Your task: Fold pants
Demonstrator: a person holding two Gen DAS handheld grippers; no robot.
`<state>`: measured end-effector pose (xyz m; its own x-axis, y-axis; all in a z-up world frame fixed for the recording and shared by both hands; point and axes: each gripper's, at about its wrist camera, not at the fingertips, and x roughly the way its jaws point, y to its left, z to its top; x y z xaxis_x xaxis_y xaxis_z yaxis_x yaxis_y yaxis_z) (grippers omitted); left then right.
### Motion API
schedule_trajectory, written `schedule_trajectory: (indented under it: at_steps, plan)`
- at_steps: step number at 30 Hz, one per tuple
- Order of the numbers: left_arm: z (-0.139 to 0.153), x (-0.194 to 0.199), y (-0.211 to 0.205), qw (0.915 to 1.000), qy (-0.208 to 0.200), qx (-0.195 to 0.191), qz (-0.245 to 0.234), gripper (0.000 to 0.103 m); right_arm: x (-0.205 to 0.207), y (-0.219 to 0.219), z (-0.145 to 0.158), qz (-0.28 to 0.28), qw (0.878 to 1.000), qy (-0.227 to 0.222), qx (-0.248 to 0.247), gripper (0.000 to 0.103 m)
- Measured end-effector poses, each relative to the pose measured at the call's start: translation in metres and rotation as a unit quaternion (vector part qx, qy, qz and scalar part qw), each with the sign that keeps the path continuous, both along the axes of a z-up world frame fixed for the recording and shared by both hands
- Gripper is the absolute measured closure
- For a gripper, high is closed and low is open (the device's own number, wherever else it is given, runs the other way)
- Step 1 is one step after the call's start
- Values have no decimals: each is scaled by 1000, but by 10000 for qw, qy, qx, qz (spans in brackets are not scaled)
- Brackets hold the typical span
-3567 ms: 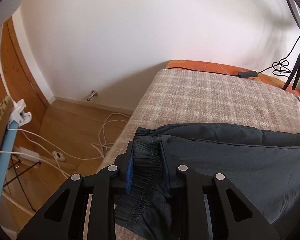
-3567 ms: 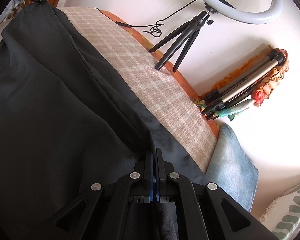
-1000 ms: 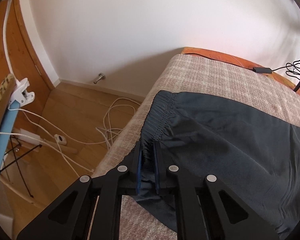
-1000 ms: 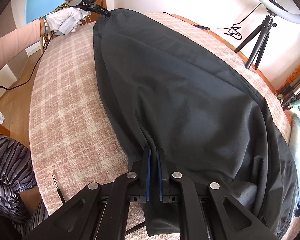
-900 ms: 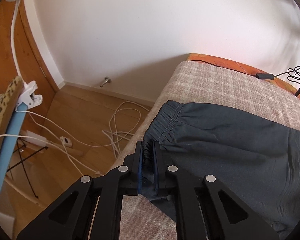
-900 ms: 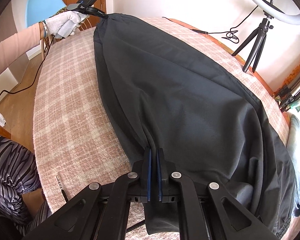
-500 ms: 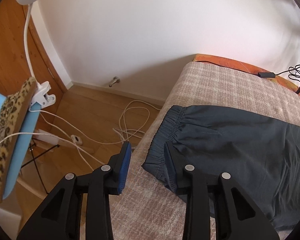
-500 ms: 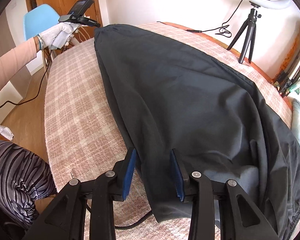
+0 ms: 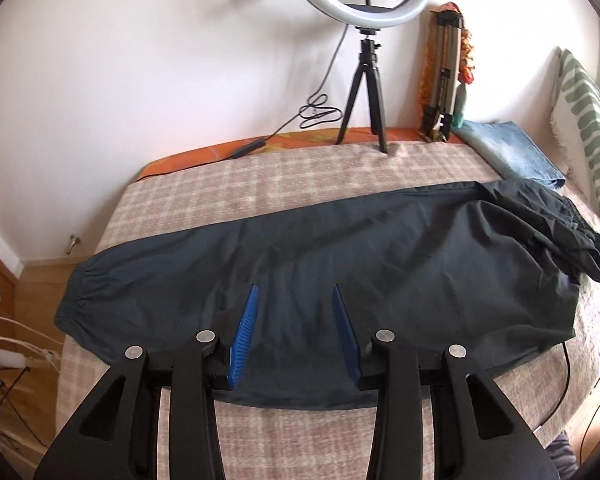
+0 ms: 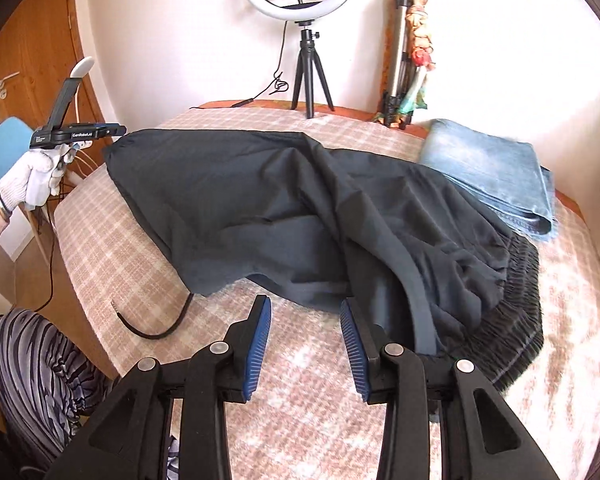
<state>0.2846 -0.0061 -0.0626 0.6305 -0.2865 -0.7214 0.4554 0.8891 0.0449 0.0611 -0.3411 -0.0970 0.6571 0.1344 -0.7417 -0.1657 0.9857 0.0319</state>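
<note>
Dark grey pants (image 9: 340,272) lie lengthwise across the checked bed cover (image 9: 260,184), one gathered elastic end (image 9: 76,292) at the left and the other end bunched at the right. My left gripper (image 9: 294,292) hovers over their middle; its jaws are opening and the pads press on nothing. In the right wrist view the pants (image 10: 260,208) are rumpled, with a ribbed elastic band (image 10: 516,288) at the right. My right gripper (image 10: 304,304) is open just short of the near hem, nothing between its pads. A gloved hand (image 10: 32,180) holds the left gripper (image 10: 116,131) at far left.
A ring light on a small tripod (image 9: 364,92) stands at the bed's far edge, with a folded tripod (image 10: 400,80) by the wall. Folded jeans (image 10: 492,168) lie beside the pants. A black strap (image 10: 152,332) curls on the cover near the bed's front edge. A striped pillow (image 9: 584,120) is at right.
Both grippers went from shut on the pants' edge to open, letting the cloth drop. Both pulled back, rose and rolled, so each view now faces the wall across the bed.
</note>
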Motion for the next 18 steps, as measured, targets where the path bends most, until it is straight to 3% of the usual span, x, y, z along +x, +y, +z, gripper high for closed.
schedule_trajectory:
  at_steps: [2, 6, 8, 12, 18]
  plan:
    - [-2, -13, -32, 9993, 51, -73, -358, 66, -14, -15, 5, -194, 9998, -67, -47, 63]
    - [-11, -40, -100, 9930, 288, -186, -1129, 66, -40, -46, 9, -441, 9988, -154, -167, 47]
    - [-18, -54, -133, 9879, 366, -110, -1506, 66, -49, -59, 7, -480, 9983, -92, -330, 47]
    - [-34, -82, -189, 9737, 627, 66, -2191, 66, -65, -77, 0, -355, 9976, -19, -588, 33]
    - [-57, -100, -233, 9607, 885, 273, -2618, 66, -62, -69, -14, 132, 9926, -5, -1207, 31]
